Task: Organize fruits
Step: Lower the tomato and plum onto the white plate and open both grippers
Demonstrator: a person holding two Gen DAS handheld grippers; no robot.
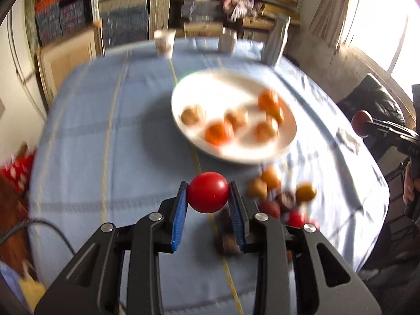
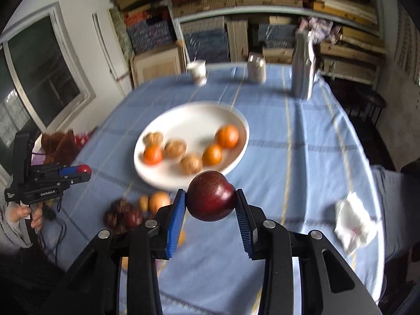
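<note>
My left gripper (image 1: pixel 208 197) is shut on a small bright red fruit (image 1: pixel 208 195) and holds it above the blue tablecloth, short of the white plate (image 1: pixel 199 84). My right gripper (image 2: pixel 211 197) is shut on a dark red plum (image 2: pixel 211 195), held just in front of the plate (image 2: pixel 194 115). The plate holds three oranges (image 2: pixel 227 136) and three walnuts (image 2: pixel 175 148). Several loose fruits (image 2: pixel 131 210) lie in a pile on the cloth near the plate's front edge; they also show in the left wrist view (image 1: pixel 283 197). Each gripper shows in the other's view: right (image 1: pixel 363 124), left (image 2: pixel 84 170).
Two white cups (image 2: pixel 198 71) (image 2: pixel 256 68) and a tall silver bottle (image 2: pixel 302 65) stand at the table's far edge. A crumpled white tissue (image 2: pixel 354 225) lies at the right. Shelves of stacked fabric stand behind the table. A cable (image 1: pixel 47 225) trails at the left.
</note>
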